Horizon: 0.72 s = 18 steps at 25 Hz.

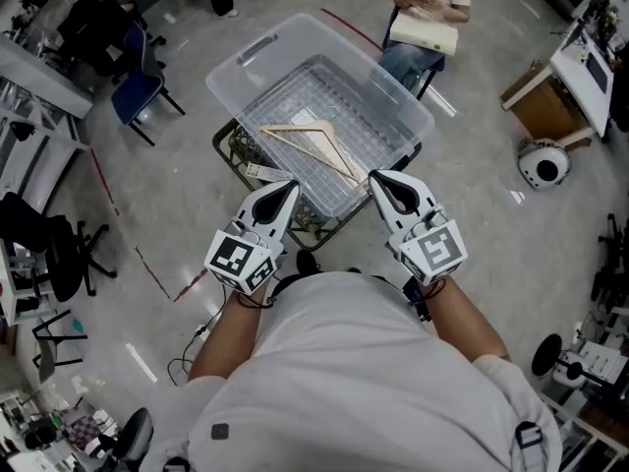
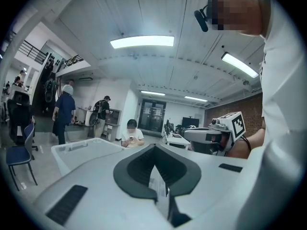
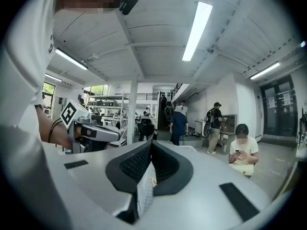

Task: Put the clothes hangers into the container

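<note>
Evidently done dropping, the left tool [image 1: 290,187] and right tool [image 1: 378,178] sit clenched on nothing, held near the body, with the hanger [image 1: 313,148] lying in the container [image 1: 257,47] just ahead of them.

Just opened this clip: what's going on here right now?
A person stands over a clear plastic container, holding a gripper in each hand. One light wooden clothes hanger lies inside on the container's bottom. The left gripper and the right gripper are held side by side near the container's near edge, each with its jaws together and nothing between them. No other hanger shows in these views.
</note>
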{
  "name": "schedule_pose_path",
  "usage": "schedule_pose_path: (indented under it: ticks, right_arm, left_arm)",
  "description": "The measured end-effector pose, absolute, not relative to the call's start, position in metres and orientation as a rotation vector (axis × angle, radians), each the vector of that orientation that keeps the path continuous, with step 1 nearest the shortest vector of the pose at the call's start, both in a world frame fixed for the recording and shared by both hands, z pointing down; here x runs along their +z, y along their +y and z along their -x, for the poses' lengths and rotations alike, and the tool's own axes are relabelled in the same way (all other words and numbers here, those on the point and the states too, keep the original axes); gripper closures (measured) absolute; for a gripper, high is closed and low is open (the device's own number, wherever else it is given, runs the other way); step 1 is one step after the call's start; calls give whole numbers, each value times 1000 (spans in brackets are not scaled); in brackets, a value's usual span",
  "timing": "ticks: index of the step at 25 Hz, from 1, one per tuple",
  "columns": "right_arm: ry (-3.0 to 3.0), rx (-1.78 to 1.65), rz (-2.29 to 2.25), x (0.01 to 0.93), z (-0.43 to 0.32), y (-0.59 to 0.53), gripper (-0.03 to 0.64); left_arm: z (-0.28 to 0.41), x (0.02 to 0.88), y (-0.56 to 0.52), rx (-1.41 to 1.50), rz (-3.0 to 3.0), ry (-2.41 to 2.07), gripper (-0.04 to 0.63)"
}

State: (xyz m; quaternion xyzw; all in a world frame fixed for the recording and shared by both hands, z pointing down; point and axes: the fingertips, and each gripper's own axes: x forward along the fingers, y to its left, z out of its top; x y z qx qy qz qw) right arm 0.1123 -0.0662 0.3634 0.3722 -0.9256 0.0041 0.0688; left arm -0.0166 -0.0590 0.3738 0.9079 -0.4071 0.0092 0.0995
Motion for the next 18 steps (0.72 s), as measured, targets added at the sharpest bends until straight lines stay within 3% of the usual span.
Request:
schedule_pose_path:
  ticks: [18]
  right_arm:
    - [-2844, 109, -1018, 376, -164, 19, 598]
  left_arm:
    - [-38, 387, 48, 115, -2643, -1260, 580]
